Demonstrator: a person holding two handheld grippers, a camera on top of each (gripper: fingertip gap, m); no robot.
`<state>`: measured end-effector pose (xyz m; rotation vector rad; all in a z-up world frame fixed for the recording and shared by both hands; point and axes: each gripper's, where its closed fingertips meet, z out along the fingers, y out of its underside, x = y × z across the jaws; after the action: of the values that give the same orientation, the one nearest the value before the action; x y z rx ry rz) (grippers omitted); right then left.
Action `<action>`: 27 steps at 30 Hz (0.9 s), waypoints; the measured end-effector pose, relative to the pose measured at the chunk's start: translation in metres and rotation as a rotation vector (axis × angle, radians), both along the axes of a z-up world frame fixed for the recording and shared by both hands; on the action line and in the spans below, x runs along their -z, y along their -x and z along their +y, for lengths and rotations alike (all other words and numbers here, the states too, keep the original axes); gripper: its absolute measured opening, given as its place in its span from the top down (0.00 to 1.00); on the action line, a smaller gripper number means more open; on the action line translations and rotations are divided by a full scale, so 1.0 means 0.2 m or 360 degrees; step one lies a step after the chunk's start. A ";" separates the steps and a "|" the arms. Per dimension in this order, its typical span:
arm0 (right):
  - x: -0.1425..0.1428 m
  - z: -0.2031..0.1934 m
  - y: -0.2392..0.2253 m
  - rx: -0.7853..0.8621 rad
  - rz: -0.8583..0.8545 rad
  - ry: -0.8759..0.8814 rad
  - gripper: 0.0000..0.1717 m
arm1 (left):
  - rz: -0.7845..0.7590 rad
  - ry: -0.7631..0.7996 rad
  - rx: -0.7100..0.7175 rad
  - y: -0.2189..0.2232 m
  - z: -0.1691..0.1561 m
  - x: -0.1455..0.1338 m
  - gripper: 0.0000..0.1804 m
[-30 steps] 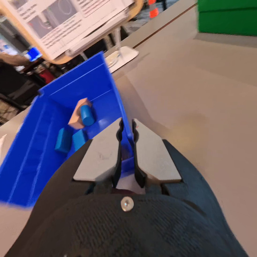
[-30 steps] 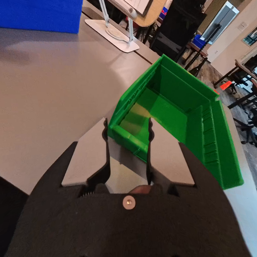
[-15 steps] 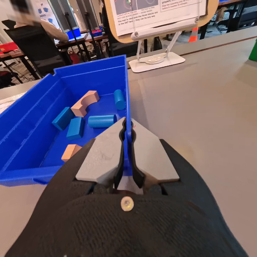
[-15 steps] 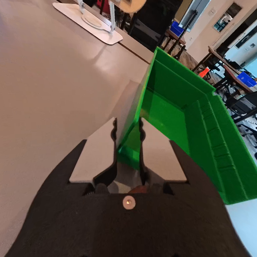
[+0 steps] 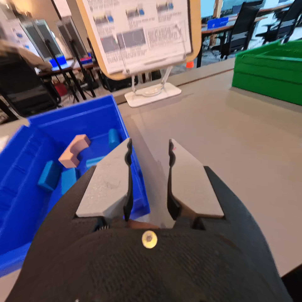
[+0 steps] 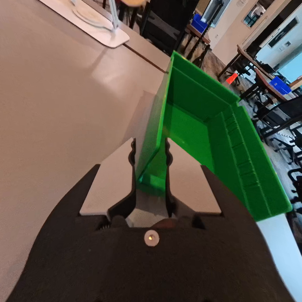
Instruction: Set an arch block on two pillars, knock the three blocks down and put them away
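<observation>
Both tongs are empty. The left tongs (image 5: 149,143) stand apart with nothing between the pads but bare counter (image 5: 228,147); the near-right wall of the blue bin (image 5: 121,114) runs just beside the left finger at about 9 o'clock of the gap. The right tongs (image 6: 150,142) are also apart, straddling the near-left wall of the green bin (image 6: 228,147) without visibly pressing on it; the wall edge passes up the gap toward 12 o'clock. The task blocks lie in the blue bin: a tan arch block (image 5: 74,151) tipped on its side at roughly 10 o'clock of the left tongs, a blue cylinder (image 5: 113,138) against the right wall, and blue rectangular blocks (image 5: 48,175) at 8 to 9 o'clock, partly hidden by the left finger. Nothing stands on the counter, so building looks not yet begun. Risks, as I judge them: the left tongs hang so near the bin wall that a reach for the arch may clip the rim and shove or tip the bin. The arch sits tilted, so pads closing on its curved face could slip. The cylinder can roll if nudged. If the right tongs close or swing now, they pinch or drag the green bin. The document stand (image 5: 152,94) at 12 o'clock is well apart, low concern.
</observation>
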<state>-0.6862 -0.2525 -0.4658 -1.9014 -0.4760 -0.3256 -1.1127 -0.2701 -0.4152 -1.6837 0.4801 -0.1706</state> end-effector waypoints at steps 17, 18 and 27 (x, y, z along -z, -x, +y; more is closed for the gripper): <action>0.03 0.11 0.87 -0.0699 0.0415 0.0084 0.12 | 0.0026 0.0035 0.0148 -0.20 0.07 -0.05 0.30; 0.07 0.13 0.88 -0.0693 0.0376 0.0087 0.13 | 0.0085 0.0030 0.0155 -0.19 0.07 -0.03 0.38; 0.20 0.04 0.90 -0.0783 -0.0091 0.0131 1.00 | 0.0086 0.0034 0.0103 -0.02 0.11 -0.04 1.00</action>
<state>-0.8658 -0.2441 -0.5051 -1.7865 -0.9829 -0.0354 -1.1079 -0.2483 -0.4066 -1.6981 0.5756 -0.1784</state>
